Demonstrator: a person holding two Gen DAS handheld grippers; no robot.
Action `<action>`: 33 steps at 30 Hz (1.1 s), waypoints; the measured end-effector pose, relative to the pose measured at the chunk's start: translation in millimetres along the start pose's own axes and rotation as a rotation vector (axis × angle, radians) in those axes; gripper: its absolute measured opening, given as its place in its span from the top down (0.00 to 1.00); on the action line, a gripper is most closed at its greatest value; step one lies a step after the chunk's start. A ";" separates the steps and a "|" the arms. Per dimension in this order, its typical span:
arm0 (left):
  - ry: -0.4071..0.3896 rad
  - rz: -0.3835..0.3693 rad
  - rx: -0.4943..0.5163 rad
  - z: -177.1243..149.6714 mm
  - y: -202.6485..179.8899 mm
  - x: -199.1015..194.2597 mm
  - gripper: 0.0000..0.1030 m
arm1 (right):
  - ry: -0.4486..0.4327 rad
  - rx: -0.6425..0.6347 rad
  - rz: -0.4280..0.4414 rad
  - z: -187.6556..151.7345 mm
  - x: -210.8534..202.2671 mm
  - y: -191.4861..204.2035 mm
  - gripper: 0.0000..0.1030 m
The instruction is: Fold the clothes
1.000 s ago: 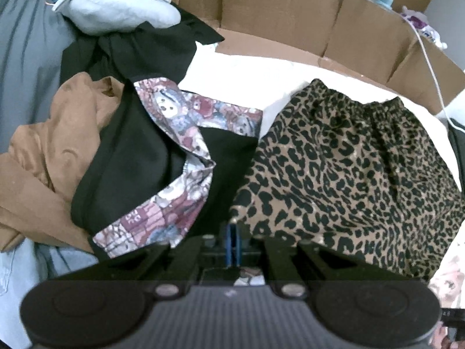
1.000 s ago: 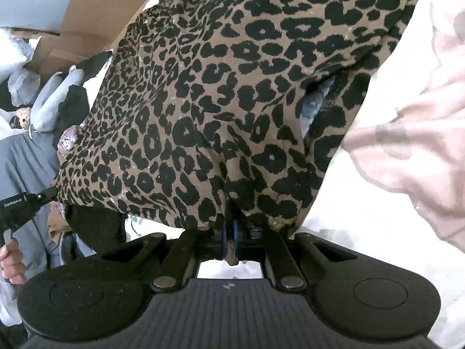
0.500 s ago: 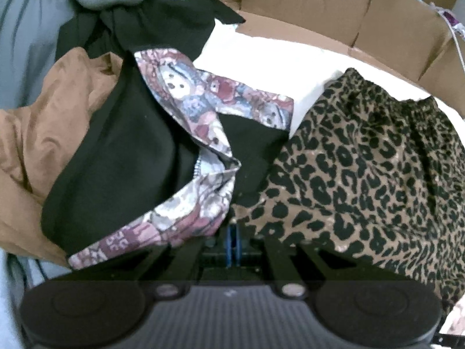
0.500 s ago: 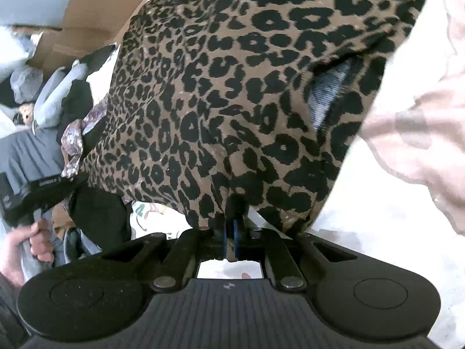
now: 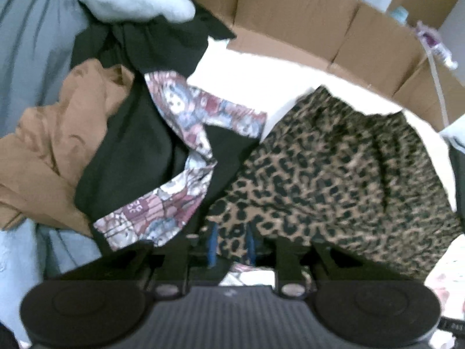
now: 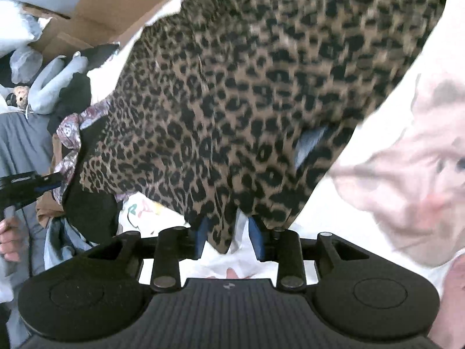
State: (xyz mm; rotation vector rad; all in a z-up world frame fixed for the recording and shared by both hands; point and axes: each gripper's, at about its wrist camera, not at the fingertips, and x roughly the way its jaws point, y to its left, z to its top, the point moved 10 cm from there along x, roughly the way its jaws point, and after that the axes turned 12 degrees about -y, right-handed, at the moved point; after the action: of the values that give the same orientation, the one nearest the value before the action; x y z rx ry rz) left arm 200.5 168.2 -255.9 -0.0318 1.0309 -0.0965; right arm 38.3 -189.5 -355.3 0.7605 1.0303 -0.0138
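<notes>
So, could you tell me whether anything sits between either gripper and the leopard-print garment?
Nothing visible does. The leopard-print garment has its near edge hanging between the just-opened jaws of the left gripper and the right gripper.

Left wrist camera sat on left gripper [image 5: 231, 245], looked steeply down along fingers, close over near left corner of leopard-print garment [image 5: 334, 180]; clothes pile [image 5: 122, 145] to left, cardboard wall [image 5: 305, 23] far. Right wrist camera sat on right gripper [image 6: 229, 238], looked down, very close over garment's near right corner. Both views shared garment, pile, cardboard; right view also caught left gripper at left edge.
</notes>
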 end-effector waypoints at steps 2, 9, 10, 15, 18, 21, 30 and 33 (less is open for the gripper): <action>-0.018 -0.004 0.001 7.7 -6.3 -16.3 0.70 | -0.026 -0.030 -0.006 16.6 -16.1 4.5 0.65; -0.062 -0.023 0.001 24.3 -26.9 -81.2 0.63 | -0.118 -0.153 0.002 73.0 -84.9 43.3 0.60; -0.072 -0.024 0.002 26.2 -29.9 -91.6 0.62 | -0.136 -0.173 0.004 80.5 -96.4 50.2 0.59; -0.094 -0.045 0.011 24.9 -45.6 -130.6 0.55 | -0.191 -0.237 0.001 111.2 -149.7 76.2 0.58; -0.100 -0.056 0.029 20.8 -56.0 -148.9 0.55 | -0.208 -0.262 -0.010 122.3 -179.1 90.0 0.56; -0.113 -0.077 0.048 17.6 -65.1 -161.8 0.55 | -0.228 -0.287 -0.023 131.8 -207.3 103.4 0.51; -0.150 -0.105 0.089 13.7 -85.7 -173.9 0.56 | -0.261 -0.284 0.003 135.3 -237.1 125.7 0.50; -0.143 -0.090 0.095 12.5 -85.9 -171.8 0.56 | -0.267 -0.284 0.008 134.6 -229.3 125.3 0.50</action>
State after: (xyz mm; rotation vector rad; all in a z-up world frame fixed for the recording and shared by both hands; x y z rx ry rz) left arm 117.9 98.9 -96.4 0.0010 0.8812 -0.2222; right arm 62.1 -249.0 -68.4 0.4884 0.7543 0.0364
